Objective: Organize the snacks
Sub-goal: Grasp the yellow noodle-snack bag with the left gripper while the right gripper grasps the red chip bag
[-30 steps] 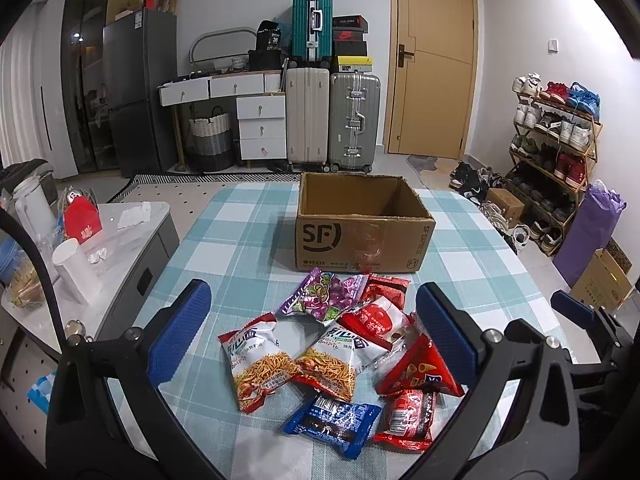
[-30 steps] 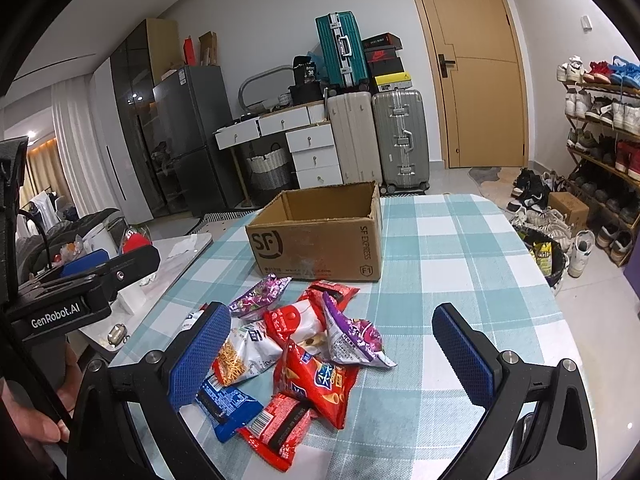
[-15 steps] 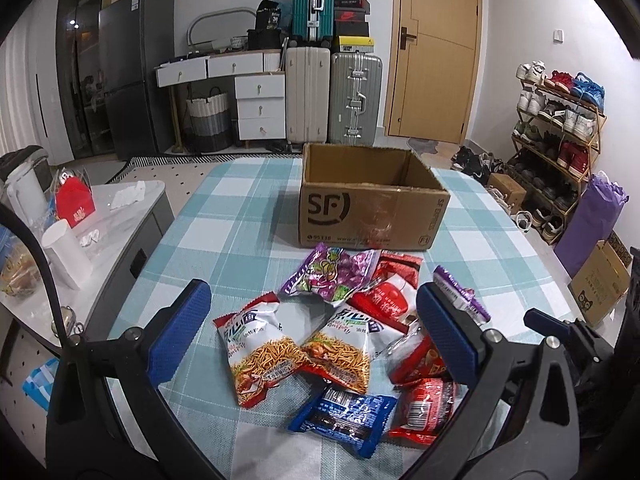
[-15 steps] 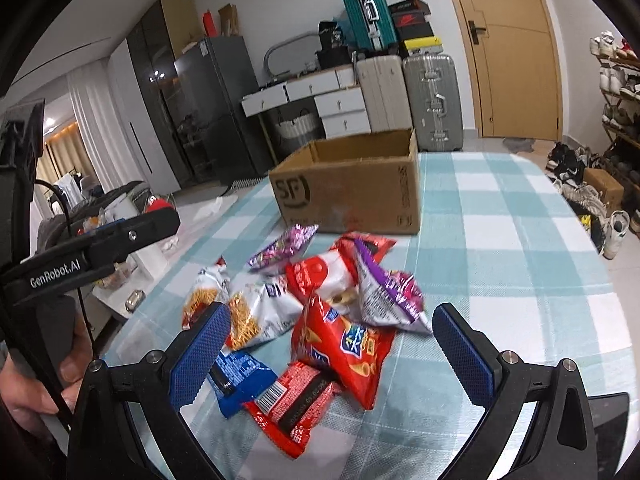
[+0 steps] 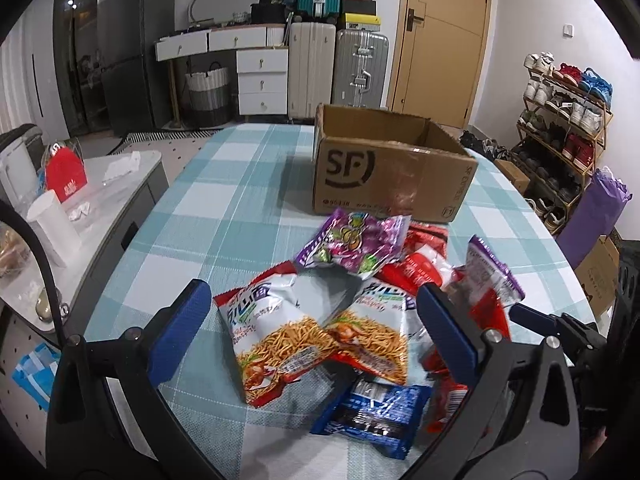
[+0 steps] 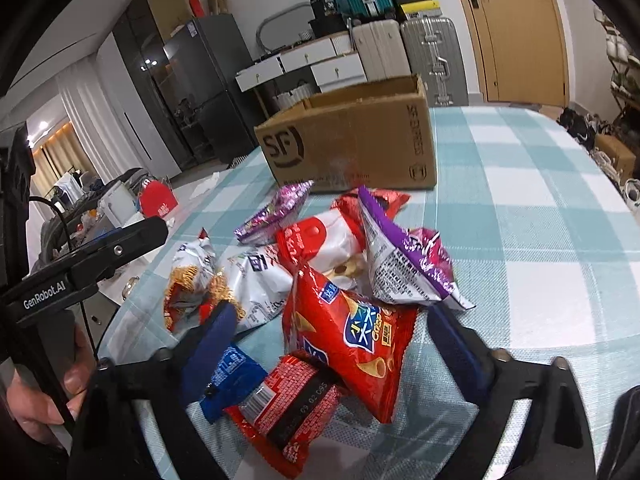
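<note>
Progress: none of the snacks shows as packed. The box interior is only partly visible from either wrist view and nothing shows in it; the whole heap lies on the tablecloth in front of it. Judged stage: approach to the first pick, with every packet left to move.

Right gripper [image 6: 340, 344]: jaws apart and just been closing, straddling the red crisp bag [image 6: 352, 332] and the small red bar [image 6: 288, 404]. The blue pads do not appear to press on either, so nothing is held.

Left gripper [image 5: 316, 328]: jaws apart, framing the noodle bags [image 5: 304, 328]; no contact seen. The hand [image 6: 48, 396] carrying it shows at the edge of the right wrist view.

Materials, nearest first:
- Blue packet [image 5: 372, 408]: flat, glossy foil, crimped ends.
- Red bar: small flat wrapper, dark band with printed code.
- Red crisp bag: puffed, slick film, standing tilted on the heap.
- Noodle bags: two crinkled silver-and-red pillows, overlapping.
- Purple bags [image 5: 356, 248]: shiny creased foil; one lies flat, a second [image 6: 404, 264] stands on edge.
- Red-and-white bag [image 6: 324, 244]: soft film, partly buried.

Tablecloth [image 5: 224, 208]: woven teal-and-white check, flat.

Box [image 5: 384, 172]: corrugated brown card, open top, taped front, just behind the heap and touching none of it that I can confirm.
</note>
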`<state>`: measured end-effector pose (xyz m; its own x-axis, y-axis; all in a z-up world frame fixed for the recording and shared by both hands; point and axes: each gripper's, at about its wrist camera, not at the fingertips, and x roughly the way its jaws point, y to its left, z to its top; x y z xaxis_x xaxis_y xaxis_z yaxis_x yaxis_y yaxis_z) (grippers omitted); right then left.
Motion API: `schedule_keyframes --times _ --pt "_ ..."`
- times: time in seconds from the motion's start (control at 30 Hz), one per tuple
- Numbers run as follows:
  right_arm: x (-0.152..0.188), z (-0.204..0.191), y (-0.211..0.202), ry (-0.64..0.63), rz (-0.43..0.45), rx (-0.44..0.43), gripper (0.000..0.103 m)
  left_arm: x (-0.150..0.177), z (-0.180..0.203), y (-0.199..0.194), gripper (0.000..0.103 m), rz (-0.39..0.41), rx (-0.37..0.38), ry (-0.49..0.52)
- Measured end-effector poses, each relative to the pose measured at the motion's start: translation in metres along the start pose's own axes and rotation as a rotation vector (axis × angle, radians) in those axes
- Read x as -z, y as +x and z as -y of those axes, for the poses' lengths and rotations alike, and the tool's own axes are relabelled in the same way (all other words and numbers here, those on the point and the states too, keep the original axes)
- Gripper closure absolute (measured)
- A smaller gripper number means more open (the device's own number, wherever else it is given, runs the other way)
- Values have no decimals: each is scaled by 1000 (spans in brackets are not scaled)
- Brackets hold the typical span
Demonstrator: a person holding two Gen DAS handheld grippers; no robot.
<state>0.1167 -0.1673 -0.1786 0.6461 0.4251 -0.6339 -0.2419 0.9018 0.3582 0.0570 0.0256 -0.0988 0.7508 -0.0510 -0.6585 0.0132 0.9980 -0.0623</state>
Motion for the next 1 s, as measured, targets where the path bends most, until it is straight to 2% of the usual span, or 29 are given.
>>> schedule_keyframes --times 0.27,0.33,0.37,0.67,0.73,0.8,1.0 --pt "3 0 24 5 -56 -11 26 9 -18 11 1 -29 -31 23" --pt "3 1 27 0 -73 4 36 12 -22 13 1 -40 -41 30" --pt "3 2 28 1 -75 -1 36 13 -25 14 1 -48 -48 31" --pt "7 9 20 19 -38 -33 49 22 -56 19 1 -113 -84 23" --pt "7 8 16 14 -19 -37 58 22 -62 17 1 -117 -92 18" --pt "7 7 12 5 -3 -39 62 21 -68 16 1 -125 -87 5" --pt "7 9 8 15 7 -75 66 18 -81 25 1 -194 -62 -43"
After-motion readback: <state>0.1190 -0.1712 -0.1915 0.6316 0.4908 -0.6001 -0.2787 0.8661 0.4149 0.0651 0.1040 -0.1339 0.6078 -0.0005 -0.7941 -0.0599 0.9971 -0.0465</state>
